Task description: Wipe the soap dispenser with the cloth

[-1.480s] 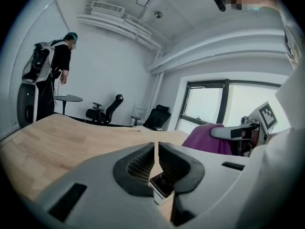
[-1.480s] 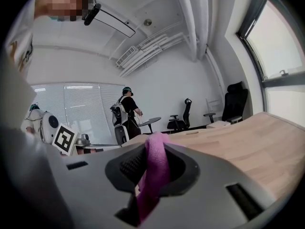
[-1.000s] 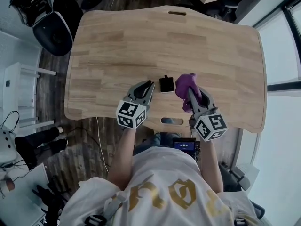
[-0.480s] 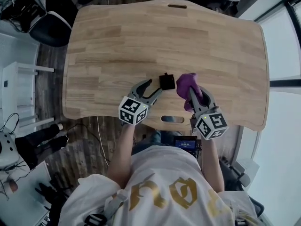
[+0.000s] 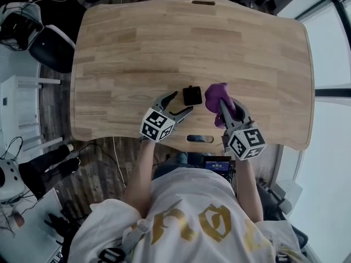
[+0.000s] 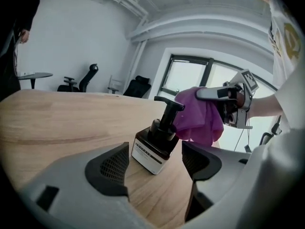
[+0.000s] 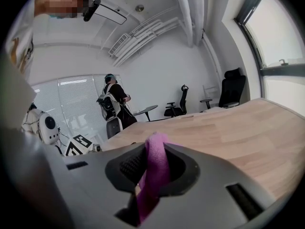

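Two tools flank the soap dispenser [image 5: 192, 95], upright on the tabletop [image 5: 137, 53]: the left tool [image 5: 184, 102], whose jaws have just been opening wide, faces it dead ahead, untouched; the right tool [image 5: 224, 109] pinches the purple cloth [image 5: 216, 96] just beside the pump

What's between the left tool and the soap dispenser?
Only bare table, in the left gripper view. The left tool has just been opening its jaws, nothing between them; the soap dispenser stands just beyond.
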### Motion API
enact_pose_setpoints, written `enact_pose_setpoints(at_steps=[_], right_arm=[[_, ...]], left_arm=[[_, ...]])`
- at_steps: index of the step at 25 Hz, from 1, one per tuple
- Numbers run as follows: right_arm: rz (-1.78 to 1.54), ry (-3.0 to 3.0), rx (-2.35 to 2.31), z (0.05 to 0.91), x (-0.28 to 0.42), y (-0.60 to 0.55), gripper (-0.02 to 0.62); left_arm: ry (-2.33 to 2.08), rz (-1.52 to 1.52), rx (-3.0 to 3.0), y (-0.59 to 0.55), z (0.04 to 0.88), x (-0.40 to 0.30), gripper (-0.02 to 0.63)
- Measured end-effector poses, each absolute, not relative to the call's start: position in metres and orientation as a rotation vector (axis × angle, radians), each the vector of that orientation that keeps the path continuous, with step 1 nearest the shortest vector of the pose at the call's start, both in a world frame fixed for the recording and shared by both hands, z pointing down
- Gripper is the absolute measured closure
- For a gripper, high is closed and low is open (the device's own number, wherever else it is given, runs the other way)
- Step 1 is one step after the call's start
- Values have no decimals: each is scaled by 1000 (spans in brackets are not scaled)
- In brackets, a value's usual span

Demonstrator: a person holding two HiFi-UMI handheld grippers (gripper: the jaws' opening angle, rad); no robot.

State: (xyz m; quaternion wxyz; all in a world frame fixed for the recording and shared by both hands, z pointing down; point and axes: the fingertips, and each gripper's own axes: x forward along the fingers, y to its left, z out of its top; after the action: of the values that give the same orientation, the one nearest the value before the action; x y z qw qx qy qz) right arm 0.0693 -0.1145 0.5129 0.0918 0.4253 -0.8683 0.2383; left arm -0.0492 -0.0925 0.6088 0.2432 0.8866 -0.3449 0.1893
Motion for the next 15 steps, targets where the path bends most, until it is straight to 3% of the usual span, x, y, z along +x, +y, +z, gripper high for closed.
enact_pose_setpoints(at_steps=[6, 15], right_arm=[[751, -2545, 1283, 521, 78, -116, 545], [762, -2529, 1274, 529, 79, -128, 545]], left_arm=[[-894, 523, 2530, -101, 602, -40, 261], [-685, 793, 2717, -99, 627, -24, 238]])
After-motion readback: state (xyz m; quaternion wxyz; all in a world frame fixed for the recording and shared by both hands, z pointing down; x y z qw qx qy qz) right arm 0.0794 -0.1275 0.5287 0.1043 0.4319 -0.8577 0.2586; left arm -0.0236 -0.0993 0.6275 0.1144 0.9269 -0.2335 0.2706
